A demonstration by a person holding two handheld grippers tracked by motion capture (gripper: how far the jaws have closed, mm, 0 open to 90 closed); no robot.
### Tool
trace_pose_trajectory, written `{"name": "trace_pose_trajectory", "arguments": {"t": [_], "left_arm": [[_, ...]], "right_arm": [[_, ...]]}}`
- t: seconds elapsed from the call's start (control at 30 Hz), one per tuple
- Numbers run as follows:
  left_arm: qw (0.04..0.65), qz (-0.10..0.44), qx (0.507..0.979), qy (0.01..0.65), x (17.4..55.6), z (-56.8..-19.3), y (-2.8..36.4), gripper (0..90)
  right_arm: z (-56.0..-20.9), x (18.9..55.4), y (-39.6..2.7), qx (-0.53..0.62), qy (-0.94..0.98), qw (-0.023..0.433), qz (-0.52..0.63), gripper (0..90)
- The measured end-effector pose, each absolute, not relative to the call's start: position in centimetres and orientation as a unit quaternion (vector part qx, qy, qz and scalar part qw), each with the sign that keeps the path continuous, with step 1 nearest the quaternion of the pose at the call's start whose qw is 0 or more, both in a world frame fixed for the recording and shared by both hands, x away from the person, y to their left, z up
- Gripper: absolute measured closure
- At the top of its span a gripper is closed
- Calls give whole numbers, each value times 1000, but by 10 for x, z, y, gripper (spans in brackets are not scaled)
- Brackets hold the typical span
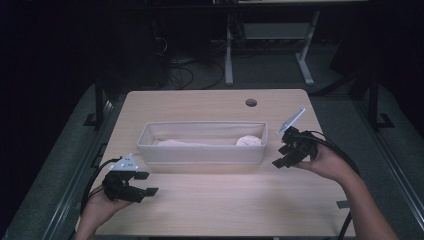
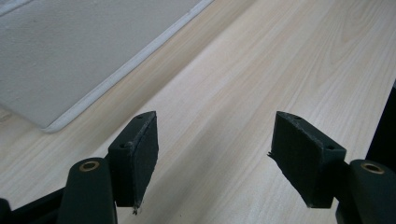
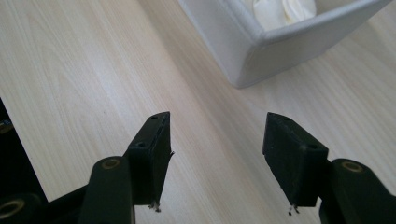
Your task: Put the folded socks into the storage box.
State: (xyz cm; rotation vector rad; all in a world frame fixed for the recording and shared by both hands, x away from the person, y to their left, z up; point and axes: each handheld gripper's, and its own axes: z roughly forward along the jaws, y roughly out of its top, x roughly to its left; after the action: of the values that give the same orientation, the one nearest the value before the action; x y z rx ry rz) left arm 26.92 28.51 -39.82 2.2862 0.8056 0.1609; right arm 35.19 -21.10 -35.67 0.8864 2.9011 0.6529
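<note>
A long white fabric bin (image 1: 201, 150) stands across the middle of the light wooden table (image 1: 215, 205). Pale cloth items (image 1: 248, 141) lie inside it. My left gripper (image 1: 146, 183) rests low at the table's front left, short of the bin's near left corner (image 2: 51, 125), open, with bare wood between its jaws. My right gripper (image 1: 281, 156) hovers just off the bin's right end, tilted down toward the table, open and holding nothing. In the right gripper view the bin's corner (image 3: 252, 60) sits just beyond the jaws, with white cloth (image 3: 285, 9) showing over its rim.
A round cable hole (image 1: 251, 102) lies in the table's far side. Table legs and cables (image 1: 227, 60) stand on the dark floor behind. Bare tabletop stretches in front of the bin between the two hands.
</note>
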Motion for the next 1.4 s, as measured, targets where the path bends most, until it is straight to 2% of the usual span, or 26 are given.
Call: {"name": "trace_pose_trajectory", "arguments": {"t": [1.4], "left_arm": [[341, 61, 884, 315, 269, -401, 286, 319]], "right_arm": [[-410, 321, -243, 324, 919, -11, 225, 415]]}}
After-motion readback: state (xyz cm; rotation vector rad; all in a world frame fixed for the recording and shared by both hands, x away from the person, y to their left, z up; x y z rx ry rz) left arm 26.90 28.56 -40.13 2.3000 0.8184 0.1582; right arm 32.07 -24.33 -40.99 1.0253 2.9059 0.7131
